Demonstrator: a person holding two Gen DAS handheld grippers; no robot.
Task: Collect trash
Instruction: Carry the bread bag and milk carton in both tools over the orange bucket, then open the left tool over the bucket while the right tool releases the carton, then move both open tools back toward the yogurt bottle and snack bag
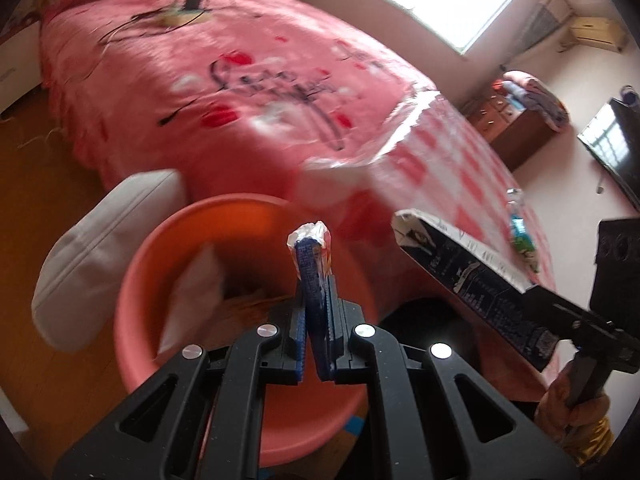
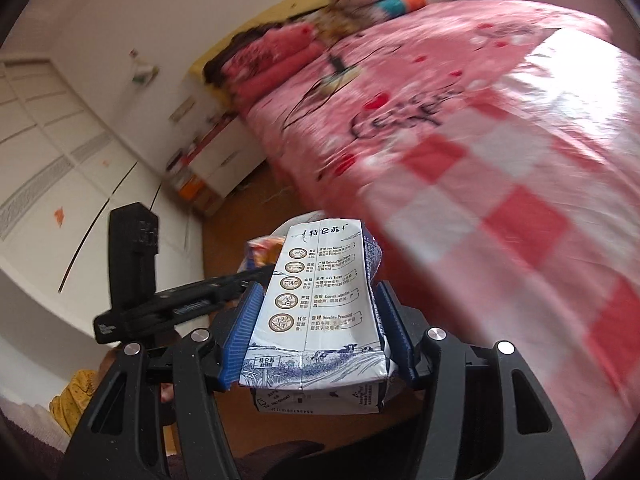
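My left gripper (image 1: 314,300) is shut on a thin blue wrapper (image 1: 310,256) with a crumpled clear plastic top. It hangs over an orange-pink basin (image 1: 136,280) on the floor, which holds white paper (image 1: 196,292). To the right, my right gripper (image 1: 536,296) carries a flattened milk carton (image 1: 472,276). In the right wrist view the right gripper (image 2: 318,292) is shut on that white and blue carton (image 2: 316,340), with its pads against both sides. There the left gripper (image 2: 240,280) reaches in from the left with the wrapper (image 2: 262,250) at its tip.
A bed with a pink printed cover (image 1: 240,100) and a checked plastic sheet (image 1: 460,160) fills the background. A plastic bottle (image 1: 520,224) lies on the sheet. A white cushion (image 1: 92,252) leans beside the basin. A wooden dresser (image 1: 512,120) and a screen (image 1: 612,148) stand at the right.
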